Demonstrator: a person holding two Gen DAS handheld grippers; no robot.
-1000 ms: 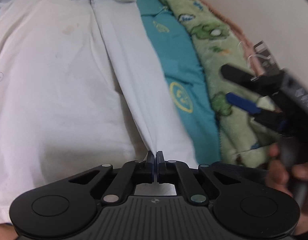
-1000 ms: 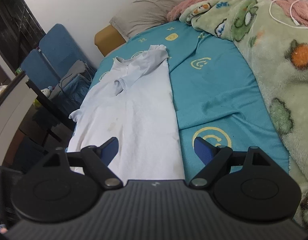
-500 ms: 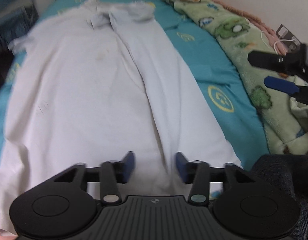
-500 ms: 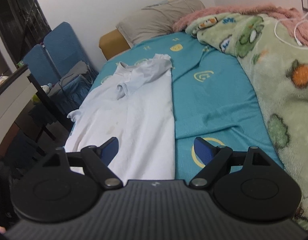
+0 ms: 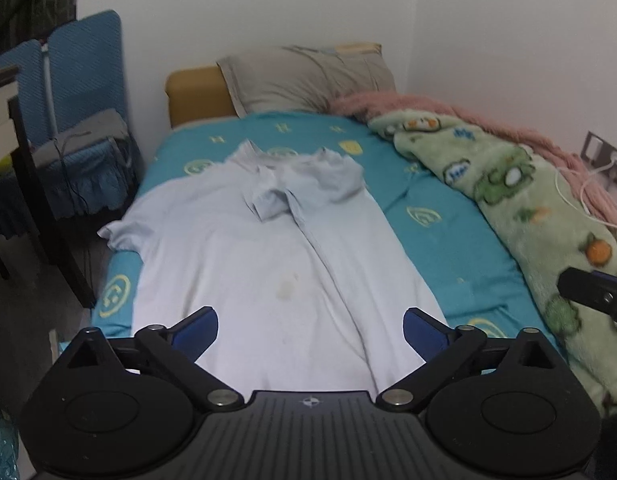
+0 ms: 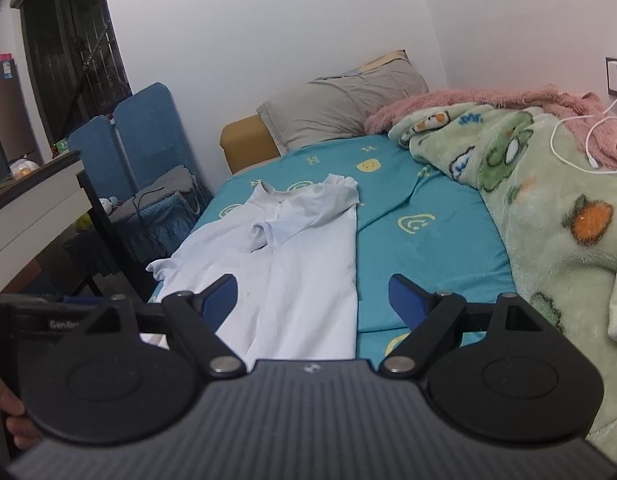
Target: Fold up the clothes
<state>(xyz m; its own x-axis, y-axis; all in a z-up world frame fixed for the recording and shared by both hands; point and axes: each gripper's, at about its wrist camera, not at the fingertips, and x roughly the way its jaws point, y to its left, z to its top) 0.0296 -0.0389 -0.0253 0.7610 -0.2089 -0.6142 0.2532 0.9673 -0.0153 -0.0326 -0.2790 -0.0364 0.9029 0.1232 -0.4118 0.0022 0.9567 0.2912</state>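
Both tools gape wide, holding nothing — left tool (image 5: 310, 330), right tool (image 6: 313, 300) — above the white shirt (image 5: 268, 272) (right side folded inward) on the bed (image 5: 448, 248).

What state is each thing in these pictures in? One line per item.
white shirt: flat on the bed, right side folded over the middle, left sleeve spread out.
left gripper: open, empty.
right gripper: open, empty.
green blanket: bunched along the wall.
pillow: propped at the head.
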